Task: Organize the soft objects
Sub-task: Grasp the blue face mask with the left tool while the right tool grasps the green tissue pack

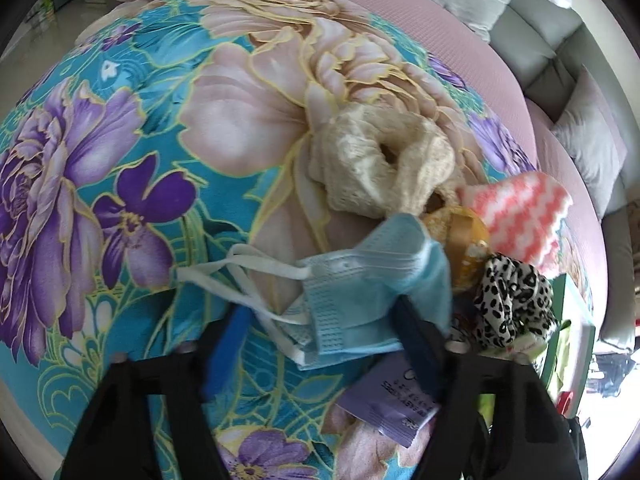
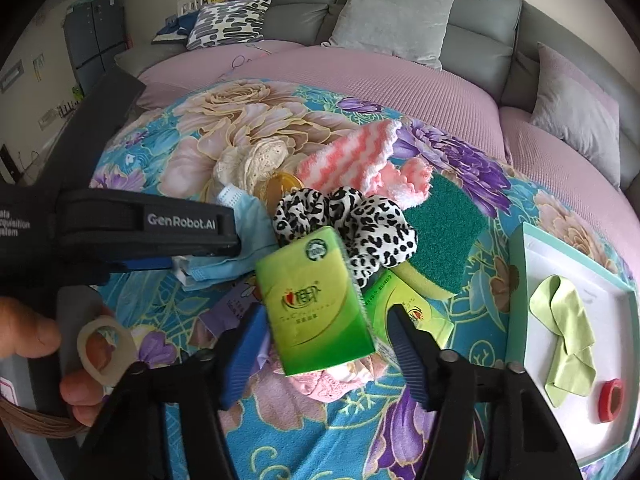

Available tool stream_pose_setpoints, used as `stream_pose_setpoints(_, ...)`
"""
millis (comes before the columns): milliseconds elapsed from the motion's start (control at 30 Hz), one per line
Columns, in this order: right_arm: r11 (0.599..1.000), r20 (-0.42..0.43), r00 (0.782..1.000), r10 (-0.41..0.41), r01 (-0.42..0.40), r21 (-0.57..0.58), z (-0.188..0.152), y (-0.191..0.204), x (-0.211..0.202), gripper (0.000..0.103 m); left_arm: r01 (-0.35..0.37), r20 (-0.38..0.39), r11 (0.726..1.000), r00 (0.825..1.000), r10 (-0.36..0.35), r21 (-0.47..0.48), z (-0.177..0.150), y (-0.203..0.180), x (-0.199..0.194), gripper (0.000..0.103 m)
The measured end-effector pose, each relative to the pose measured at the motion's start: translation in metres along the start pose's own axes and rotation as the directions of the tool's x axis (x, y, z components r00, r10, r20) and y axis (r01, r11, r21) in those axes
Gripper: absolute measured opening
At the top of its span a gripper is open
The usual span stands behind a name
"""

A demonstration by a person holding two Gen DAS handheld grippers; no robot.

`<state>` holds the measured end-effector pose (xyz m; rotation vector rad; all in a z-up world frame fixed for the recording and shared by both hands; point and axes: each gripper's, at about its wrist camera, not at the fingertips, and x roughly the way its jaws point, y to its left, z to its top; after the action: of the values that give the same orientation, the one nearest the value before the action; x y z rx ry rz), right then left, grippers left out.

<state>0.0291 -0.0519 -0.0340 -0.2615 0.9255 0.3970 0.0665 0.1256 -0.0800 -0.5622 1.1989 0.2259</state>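
A pile of soft things lies on a floral blanket (image 1: pixel 120 152). My left gripper (image 1: pixel 324 320) is open, its jaws around a blue face mask (image 1: pixel 360 292). Beyond the mask lie a cream lace scrunchie (image 1: pixel 380 164), a pink-and-white cloth (image 1: pixel 516 216) and a leopard scrunchie (image 1: pixel 508 300). My right gripper (image 2: pixel 324 328) is open around a green tissue pack (image 2: pixel 316 300); the pads are apart from it. The leopard scrunchie (image 2: pixel 360 224), a green sponge (image 2: pixel 444 236), the pink-and-white cloth (image 2: pixel 352 160) and the mask (image 2: pixel 248 216) lie behind it.
A white tray with a teal rim (image 2: pixel 520 292) at the right holds a green cloth (image 2: pixel 568 332) and a red tape roll (image 2: pixel 610 398). A second green pack (image 2: pixel 404 308) and a purple packet (image 1: pixel 384 400) lie nearby. A grey sofa (image 2: pixel 400 8) with cushions is behind.
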Motion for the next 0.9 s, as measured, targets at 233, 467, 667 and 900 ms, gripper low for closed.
stream_pose_setpoints(233, 1.000, -0.006, 1.000, 0.011, -0.011, 0.002, -0.001, 0.001, 0.000, 0.058, 0.013, -0.010, 0.999, 1.000, -0.013, 0.041, 0.000, -0.013, 0.008, 0.031)
stream_pose_setpoints(467, 1.000, -0.010, 1.000, 0.019, -0.019, 0.005, -0.001, 0.001, 0.001, 0.058, 0.048, -0.007, 0.998, 0.999, -0.048, 0.044, -0.002, -0.014, 0.006, 0.016)
stream_pose_setpoints(667, 0.999, 0.002, 0.999, 0.037, -0.037, 0.015, 0.000, -0.001, -0.004, 0.057, 0.085, 0.012, 0.995, 0.996, -0.086, 0.055, -0.009, -0.010, -0.013, 0.014)
stream_pose_setpoints(900, 0.998, 0.024, 0.998, 0.056, -0.057, 0.019, 0.001, -0.001, -0.014, 0.056, 0.131, 0.087, 0.989, 0.987, -0.137, 0.068, -0.010, -0.010, -0.042, 0.013)
